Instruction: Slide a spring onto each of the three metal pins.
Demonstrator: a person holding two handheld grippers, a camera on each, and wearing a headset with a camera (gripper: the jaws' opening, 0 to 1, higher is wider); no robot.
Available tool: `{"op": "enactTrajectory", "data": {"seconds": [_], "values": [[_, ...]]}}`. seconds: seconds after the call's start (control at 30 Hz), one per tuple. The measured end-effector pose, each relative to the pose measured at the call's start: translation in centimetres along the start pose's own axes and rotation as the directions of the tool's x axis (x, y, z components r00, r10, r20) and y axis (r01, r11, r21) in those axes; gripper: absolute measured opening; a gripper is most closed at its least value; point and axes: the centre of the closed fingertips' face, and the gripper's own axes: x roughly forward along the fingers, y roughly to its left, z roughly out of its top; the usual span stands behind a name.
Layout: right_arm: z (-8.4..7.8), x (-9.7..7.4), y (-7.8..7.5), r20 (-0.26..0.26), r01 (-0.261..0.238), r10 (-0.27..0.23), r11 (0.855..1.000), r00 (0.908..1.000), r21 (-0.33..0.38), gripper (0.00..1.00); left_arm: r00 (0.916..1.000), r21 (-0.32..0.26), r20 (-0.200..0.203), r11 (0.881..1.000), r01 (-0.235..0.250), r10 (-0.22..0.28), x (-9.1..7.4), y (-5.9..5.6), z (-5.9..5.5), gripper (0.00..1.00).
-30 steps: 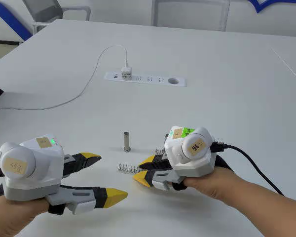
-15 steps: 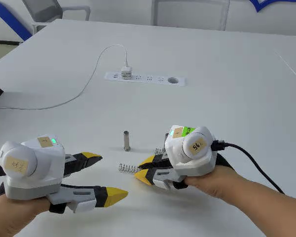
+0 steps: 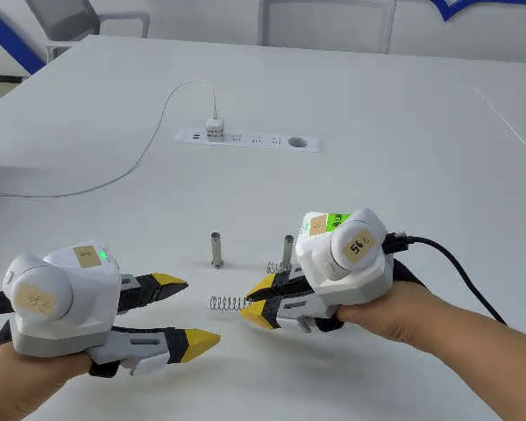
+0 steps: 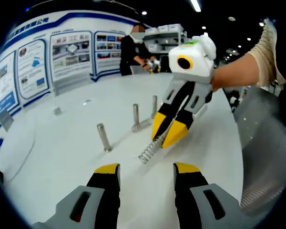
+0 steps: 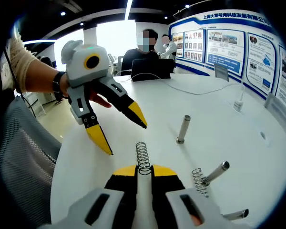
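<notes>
My right gripper (image 3: pixel 252 307) (image 5: pixel 144 171) is shut on one end of a small steel spring (image 3: pixel 228 303) (image 5: pixel 143 156), which sticks out to the left just above the white table (image 3: pixel 403 158). An upright metal pin (image 3: pixel 216 250) (image 5: pixel 183 129) stands behind the spring. A second pin (image 3: pixel 287 250) (image 5: pixel 215 171) stands to its right, with another spring (image 3: pixel 275 267) (image 5: pixel 198 180) at its foot. In the left gripper view all three pins stand in a row (image 4: pixel 104 137) (image 4: pixel 136 117) (image 4: pixel 154 106). My left gripper (image 3: pixel 195 310) (image 4: pixel 147 169) is open, close to the left of the held spring (image 4: pixel 150 150).
A white power strip (image 3: pixel 254 139) with a plugged charger (image 3: pixel 214 130) and its cable lies further back on the table. A black cable (image 3: pixel 460 276) trails from the right gripper. Chairs stand at the far table edge, and people sit in the background (image 5: pixel 148 52).
The head camera has shifted. My right gripper has moved slightly right and up with the spring, uncovering the second pin. The left gripper has held its place, still open.
</notes>
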Motion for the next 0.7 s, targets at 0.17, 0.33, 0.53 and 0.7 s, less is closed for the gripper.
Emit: {"op": "enactTrajectory", "data": {"seconds": [0.17,0.33,0.53,0.7], "values": [[0.2,-0.4,0.7,-0.029,-0.026,0.026,1.000,0.9992,-0.010,0.12,0.9999,0.057,-0.006,0.998,0.016,-0.016,0.3,-0.3,-0.1,0.36],[0.4,-0.5,1.4,-0.049,-0.053,0.051,0.998,0.9975,-0.026,0.12,0.9993,0.108,-0.013,0.994,0.035,-0.034,0.5,-0.8,-0.1,0.27],[0.4,-0.5,2.0,-0.071,-0.077,0.075,0.996,0.9946,-0.033,0.12,0.9991,0.163,-0.012,0.986,0.043,-0.041,0.7,-1.2,0.0,0.19],[0.6,-0.6,2.2,-0.079,-0.084,0.081,0.996,0.9936,-0.035,0.12,0.9987,0.198,-0.024,0.979,0.049,-0.045,0.8,-1.4,-0.2,0.12]]}}
